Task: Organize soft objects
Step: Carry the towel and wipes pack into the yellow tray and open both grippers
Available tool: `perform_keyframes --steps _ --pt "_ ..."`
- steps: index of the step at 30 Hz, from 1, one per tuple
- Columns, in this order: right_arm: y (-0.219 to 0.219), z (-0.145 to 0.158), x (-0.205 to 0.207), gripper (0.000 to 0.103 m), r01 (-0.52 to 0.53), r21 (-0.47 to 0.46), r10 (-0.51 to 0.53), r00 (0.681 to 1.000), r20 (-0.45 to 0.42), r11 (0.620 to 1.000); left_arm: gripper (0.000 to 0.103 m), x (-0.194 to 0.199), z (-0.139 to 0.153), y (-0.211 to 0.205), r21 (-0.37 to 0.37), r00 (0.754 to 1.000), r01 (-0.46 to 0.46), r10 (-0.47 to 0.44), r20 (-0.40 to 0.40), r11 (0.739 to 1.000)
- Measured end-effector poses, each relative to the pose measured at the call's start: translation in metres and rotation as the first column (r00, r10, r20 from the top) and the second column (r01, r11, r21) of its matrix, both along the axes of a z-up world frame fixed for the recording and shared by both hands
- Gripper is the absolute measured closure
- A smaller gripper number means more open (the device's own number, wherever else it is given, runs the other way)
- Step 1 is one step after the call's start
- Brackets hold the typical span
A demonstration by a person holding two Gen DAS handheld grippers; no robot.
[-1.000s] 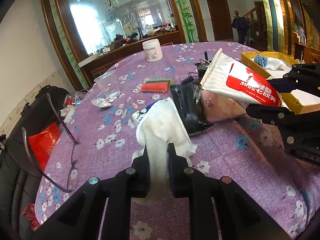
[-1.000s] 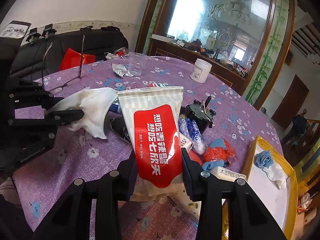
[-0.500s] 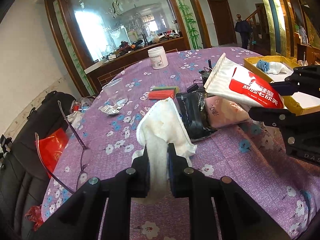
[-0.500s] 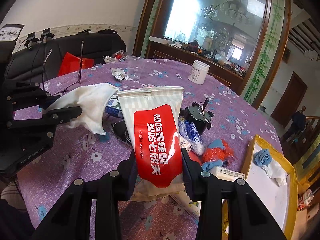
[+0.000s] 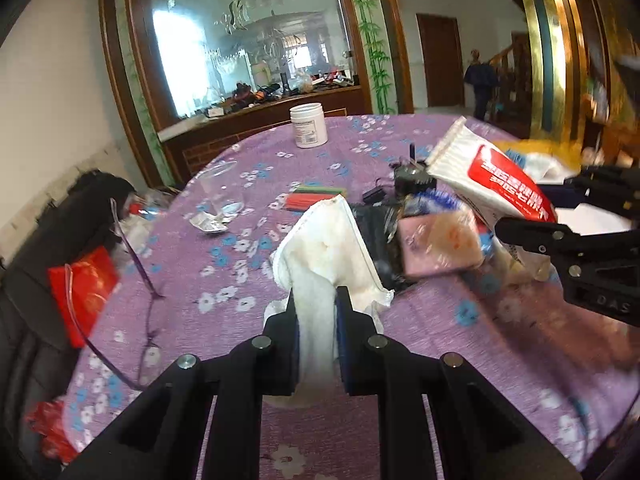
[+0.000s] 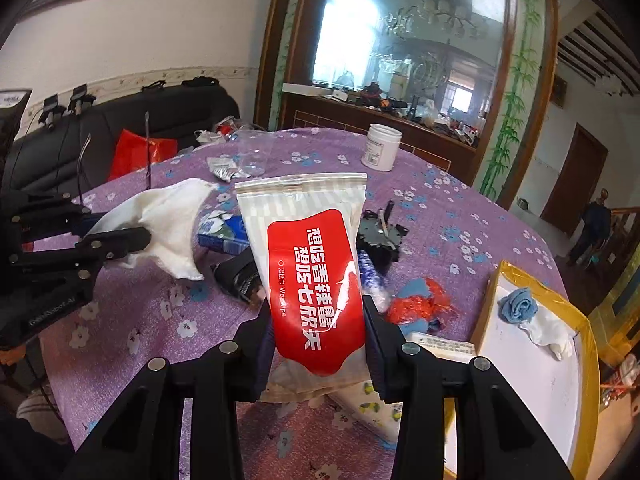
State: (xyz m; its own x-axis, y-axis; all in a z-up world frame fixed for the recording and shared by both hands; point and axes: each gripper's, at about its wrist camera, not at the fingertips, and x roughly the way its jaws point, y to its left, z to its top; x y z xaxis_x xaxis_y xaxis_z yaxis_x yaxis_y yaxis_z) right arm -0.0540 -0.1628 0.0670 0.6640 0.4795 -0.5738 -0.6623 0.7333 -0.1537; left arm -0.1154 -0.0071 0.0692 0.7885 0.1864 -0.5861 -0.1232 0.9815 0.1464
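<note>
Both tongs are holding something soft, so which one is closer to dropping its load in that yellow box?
Likely the right tongs: the yellow box lies just beside them, on their side.

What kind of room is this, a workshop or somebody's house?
Most likely a home's dining or living room: a round table under a purple flowered cloth, a black sofa beside it, and a big etched mirror in a wooden frame.

Motion blur is smearing the pink packet point(image 5: 440, 246) and the box point(image 5: 560, 148) behind the wipes pack point(image 5: 492, 176). The wipes pack point(image 6: 308, 276) is hiding clutter beneath. Frame edge is cutting the box point(image 6: 576, 320).
</note>
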Motion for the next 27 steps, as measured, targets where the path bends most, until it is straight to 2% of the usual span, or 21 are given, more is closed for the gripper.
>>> perform_keyframes --steps 6,13,16,19,22,26,27 --pt "-0.030 0.014 0.022 0.060 0.075 0.073 -0.073 0.997 -0.029 0.994 0.089 0.004 0.016 0.010 -0.114 0.999 0.041 -0.039 0.017 0.993" --pt "-0.091 0.031 0.069 0.060 0.241 0.166 -0.227 0.969 -0.103 0.956 0.089 0.031 0.038 -0.027 -0.147 0.989 0.146 -0.143 0.031 0.978" --pt "-0.129 0.039 0.094 0.060 0.345 0.208 -0.321 0.937 -0.140 0.915 0.089 0.053 0.050 -0.061 -0.174 0.972 0.234 -0.232 0.034 0.957" --pt "-0.173 0.037 0.116 0.060 0.463 0.224 -0.432 0.885 -0.176 0.858 0.089 0.078 0.053 -0.099 -0.209 0.951 0.307 -0.309 0.025 0.928" --pt "-0.210 0.022 0.132 0.060 0.550 0.223 -0.501 0.831 -0.244 0.805 0.089 0.107 0.050 -0.139 -0.248 0.928 0.362 -0.374 0.001 0.899" --pt "-0.248 -0.007 0.152 0.060 0.621 0.210 -0.524 0.765 -0.374 0.755 0.089 0.150 0.037 -0.194 -0.302 0.893 0.410 -0.446 -0.056 0.861" --pt "-0.255 -0.011 0.155 0.060 0.627 0.212 -0.518 0.756 -0.400 0.750 0.089 0.161 0.032 -0.208 -0.308 0.889 0.409 -0.451 -0.078 0.859"
